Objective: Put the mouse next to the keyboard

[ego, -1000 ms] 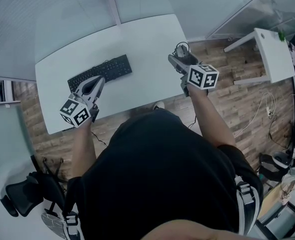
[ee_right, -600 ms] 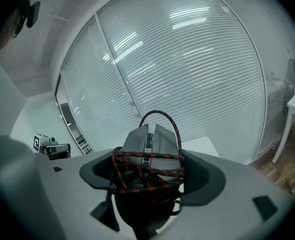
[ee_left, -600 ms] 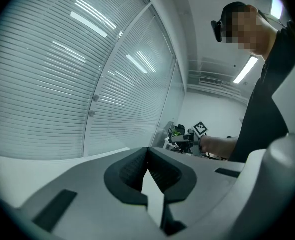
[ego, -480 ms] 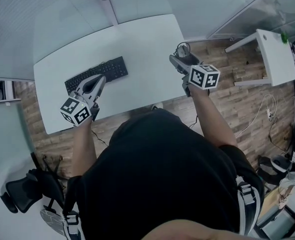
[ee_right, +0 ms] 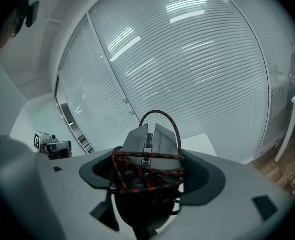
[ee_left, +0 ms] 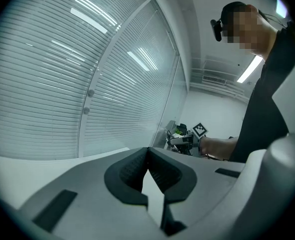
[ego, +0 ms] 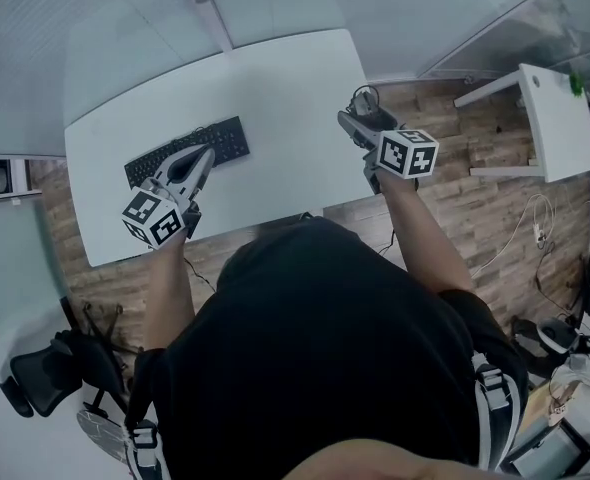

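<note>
A black keyboard lies on the white table, left of centre. My left gripper hovers over the keyboard's right part, jaws shut with nothing between them. My right gripper is held just off the table's right edge, above the wooden floor. It is shut on a grey mouse wrapped in its red-and-black braided cable. In the head view the mouse shows as a dark lump at the gripper's tip.
A small white side table stands to the right on the wooden floor. A black office chair is at the lower left. Glass walls with blinds run behind the table.
The view has shifted slightly; both grippers keep nearly the same pose. The left gripper sits a touch closer over the keyboard. Nothing was picked up or let go.
</note>
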Motion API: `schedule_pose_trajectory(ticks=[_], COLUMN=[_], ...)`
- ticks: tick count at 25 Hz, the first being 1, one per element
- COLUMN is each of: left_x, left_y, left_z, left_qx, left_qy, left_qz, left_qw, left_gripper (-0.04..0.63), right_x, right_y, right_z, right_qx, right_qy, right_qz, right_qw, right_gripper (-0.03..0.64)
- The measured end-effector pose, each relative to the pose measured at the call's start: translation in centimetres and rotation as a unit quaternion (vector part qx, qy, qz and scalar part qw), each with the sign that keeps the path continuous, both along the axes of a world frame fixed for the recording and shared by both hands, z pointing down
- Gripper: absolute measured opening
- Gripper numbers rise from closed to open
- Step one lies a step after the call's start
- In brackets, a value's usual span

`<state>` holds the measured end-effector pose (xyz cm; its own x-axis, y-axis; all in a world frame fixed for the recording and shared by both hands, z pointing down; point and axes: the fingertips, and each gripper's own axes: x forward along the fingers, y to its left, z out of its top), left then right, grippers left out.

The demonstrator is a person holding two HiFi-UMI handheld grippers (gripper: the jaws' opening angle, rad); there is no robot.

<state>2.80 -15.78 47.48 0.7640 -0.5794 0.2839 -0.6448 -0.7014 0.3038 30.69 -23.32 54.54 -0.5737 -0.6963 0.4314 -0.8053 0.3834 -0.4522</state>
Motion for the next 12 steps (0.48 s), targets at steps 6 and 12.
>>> schedule_pose_trajectory(ticks=[6, 12], left_x=[1.7, 3.6], left_y=[-1.1, -2.6], left_z=[-0.1, 0.0], left_qx=[-0.001, -0.003], left_qy=[-0.003, -0.007], left_qz=[0.002, 0.002], left_qw=[1.0, 1.0], left_gripper=[0.02, 0.02], right_x=[0.4, 1.1], right_y=[-1.3, -2.6], right_z=[0.4, 1.6], right_qx=[-0.002, -0.01], right_qy=[-0.002, -0.003], right_qz=[-0.011, -0.025], right_qw=[1.0, 1.0], right_gripper=[0.403, 0.403])
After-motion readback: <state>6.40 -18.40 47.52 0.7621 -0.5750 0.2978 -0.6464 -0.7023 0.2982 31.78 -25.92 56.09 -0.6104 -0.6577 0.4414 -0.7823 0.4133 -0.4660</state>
